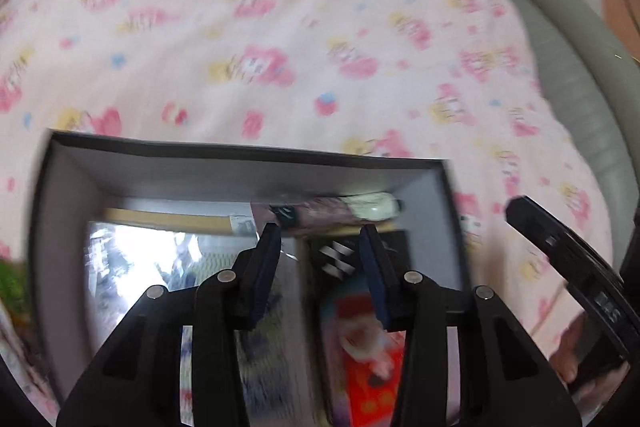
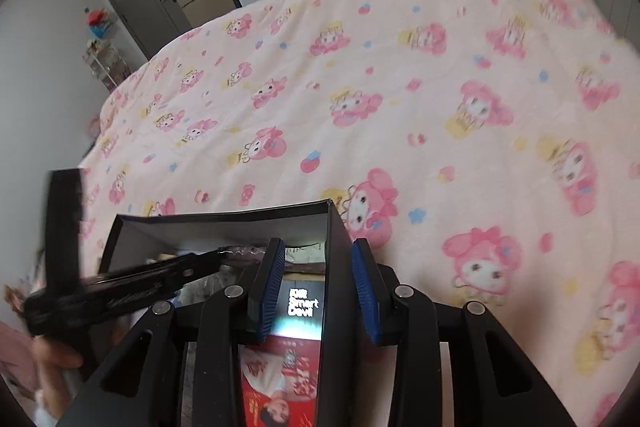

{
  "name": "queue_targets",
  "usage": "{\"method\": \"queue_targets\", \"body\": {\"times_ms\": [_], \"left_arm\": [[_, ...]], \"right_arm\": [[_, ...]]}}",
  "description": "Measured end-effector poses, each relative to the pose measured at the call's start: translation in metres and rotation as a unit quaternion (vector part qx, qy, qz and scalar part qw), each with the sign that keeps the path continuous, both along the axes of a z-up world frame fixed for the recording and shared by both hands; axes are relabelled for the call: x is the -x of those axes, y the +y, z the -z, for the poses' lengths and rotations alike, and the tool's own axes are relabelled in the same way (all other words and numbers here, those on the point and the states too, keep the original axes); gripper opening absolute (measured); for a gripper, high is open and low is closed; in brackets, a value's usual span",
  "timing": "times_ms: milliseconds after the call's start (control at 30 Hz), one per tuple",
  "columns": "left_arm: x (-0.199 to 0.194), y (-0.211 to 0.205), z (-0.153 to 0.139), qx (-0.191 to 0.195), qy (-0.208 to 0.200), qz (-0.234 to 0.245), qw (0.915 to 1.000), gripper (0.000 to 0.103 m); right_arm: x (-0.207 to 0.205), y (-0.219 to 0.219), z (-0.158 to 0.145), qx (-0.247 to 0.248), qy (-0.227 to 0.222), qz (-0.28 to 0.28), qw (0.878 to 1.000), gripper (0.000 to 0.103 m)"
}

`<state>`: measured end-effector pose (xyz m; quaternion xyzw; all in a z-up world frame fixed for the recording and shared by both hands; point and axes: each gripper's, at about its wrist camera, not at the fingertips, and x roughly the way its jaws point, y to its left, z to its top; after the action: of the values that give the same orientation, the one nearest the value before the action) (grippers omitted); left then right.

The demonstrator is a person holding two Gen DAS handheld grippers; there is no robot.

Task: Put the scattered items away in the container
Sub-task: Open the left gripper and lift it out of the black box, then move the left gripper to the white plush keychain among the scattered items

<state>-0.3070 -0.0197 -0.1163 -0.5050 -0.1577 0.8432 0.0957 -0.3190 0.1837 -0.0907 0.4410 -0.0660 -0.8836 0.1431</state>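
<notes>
left wrist view
box (image 1: 256, 157): black rectangular cardboard, grey inner walls, open top, sits on bed
contents: red printed packet (image 1: 370, 379), shiny foil pack (image 1: 132, 267), black card (image 1: 340, 259), white item (image 1: 374, 209) at far wall; blurred
left gripper (image 1: 320, 247): above box interior, jaws part spread, nothing between pads
blanket (image 1: 280, 27): pink fleece, cartoon print

right wrist view
right gripper (image 2: 320, 259): jaws straddle box right wall (image 2: 334, 267); pad contact, cannot tell
inside: red packet (image 2: 280, 379), black card with white text (image 2: 303, 303)
left tool (image 2: 120, 291): over box, hand (image 2: 56, 355) holding it
</notes>
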Motion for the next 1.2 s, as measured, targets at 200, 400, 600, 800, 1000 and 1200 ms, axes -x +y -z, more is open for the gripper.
{"method": "queue_targets", "body": {"times_ms": [200,400,600,800,1000,1200], "left_arm": [[-0.074,0.008,-0.086,0.026,0.102,0.025,0.9942,0.063],[-0.145,0.018,-0.125,0.054,0.146,0.035,0.9872,0.064],[-0.201,0.019,-0.138,0.044,0.158,0.033,0.9859,0.064],[-0.242,0.019,-0.145,0.06,0.17,0.029,0.9831,0.064],[-0.271,0.013,-0.147,0.08,0.178,0.027,0.9804,0.064],[-0.293,-0.006,-0.136,0.063,0.17,0.022,0.9832,0.066]], "right_arm": [[-0.071,-0.013,-0.055,-0.032,0.071,0.023,0.997,0.032],[-0.141,-0.029,-0.093,-0.035,0.109,0.014,0.993,0.047],[-0.194,-0.031,-0.108,-0.043,0.126,0.019,0.991,0.051],[-0.237,-0.036,-0.119,-0.056,0.141,0.027,0.988,0.051],[-0.263,-0.043,-0.117,-0.046,0.139,0.018,0.989,0.053],[-0.28,-0.057,-0.116,-0.038,0.144,-0.01,0.989,0.053]]}}
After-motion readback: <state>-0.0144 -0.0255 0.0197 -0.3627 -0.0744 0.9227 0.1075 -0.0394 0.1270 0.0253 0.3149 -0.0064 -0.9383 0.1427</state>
